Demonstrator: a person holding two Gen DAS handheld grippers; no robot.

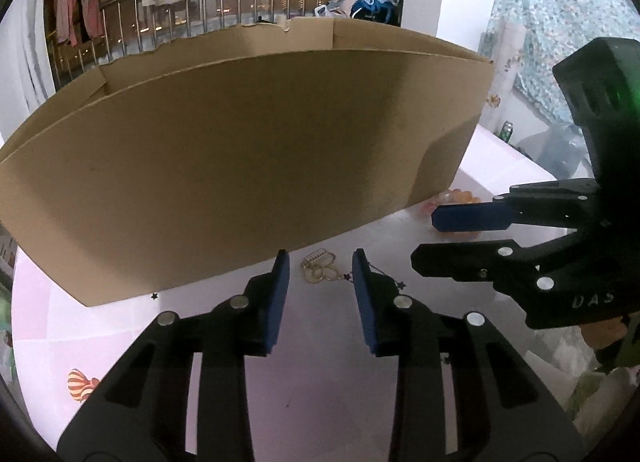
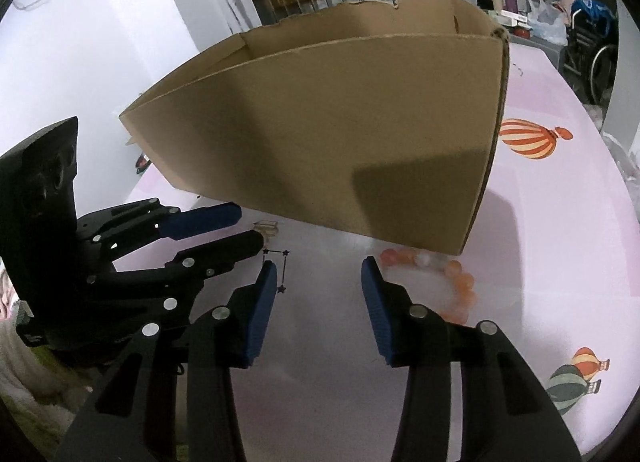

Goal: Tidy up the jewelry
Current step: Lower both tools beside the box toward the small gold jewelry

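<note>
My left fingers [image 1: 320, 266], parted and empty, straddle the gold earrings [image 1: 318, 268] lying just ahead beside the cardboard box [image 1: 240, 165], nearer than my right fingers [image 2: 318, 274], also parted and empty.

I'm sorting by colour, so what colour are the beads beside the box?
Orange and pale, translucent beads; right wrist view shows them best.

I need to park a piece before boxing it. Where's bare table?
Free: the table right of the cardboard box, between the balloon prints. Crowded: the strip along the box's near wall, with the gold jewelry, star chain, orange bead bracelet and both grippers.
</note>
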